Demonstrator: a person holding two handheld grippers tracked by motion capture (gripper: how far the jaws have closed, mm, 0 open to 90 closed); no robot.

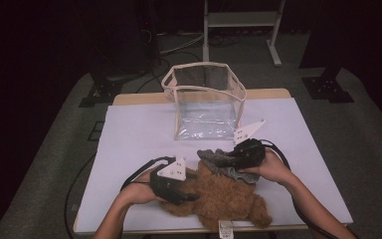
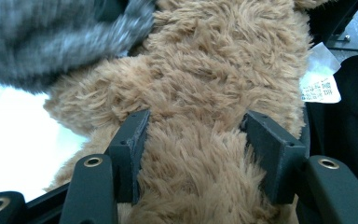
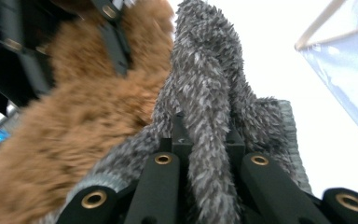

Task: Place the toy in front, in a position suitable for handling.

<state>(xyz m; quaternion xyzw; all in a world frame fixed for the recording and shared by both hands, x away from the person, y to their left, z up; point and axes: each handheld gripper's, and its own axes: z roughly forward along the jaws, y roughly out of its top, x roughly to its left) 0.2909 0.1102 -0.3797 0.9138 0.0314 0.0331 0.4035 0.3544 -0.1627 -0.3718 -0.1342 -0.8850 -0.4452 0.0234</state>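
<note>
Status: the work in hand looks like getting the grey shaggy knitted garment [image 1: 227,162] onto or off the brown long-pile plush teddy bear [image 1: 222,198]; which of the two cannot be settled from these views. Either way it is at an early-to-middle stage: the grey garment is bunched against the bear's upper part, on the side toward the transparent plastic box with cream fabric edging [image 1: 205,102], and it wraps no part of the bear. Box stands behind the bear, apart from it, open-topped, nothing visible inside. If packing into the box is the end goal, that step is not yet done.

Position: bear lies flat on the white-covered bench [image 1: 129,139], at the near edge, in front of the box. White sewn-in label [image 2: 320,86] sticks out at its side.

Left gripper [image 2: 198,140]: jaws spread partway, one on each side of a thick fold of brown fur, pressing into it; reads as a holding-down grip on the bear's body, on the side away from the box.

Right gripper [image 3: 204,140]: jaws nearly together, pinching a strand of the grey garment between them; the fabric runs up and out from the jaws. Its view is blurred on the bear side, so the garment's contact with the fur is probable, not certain
</note>
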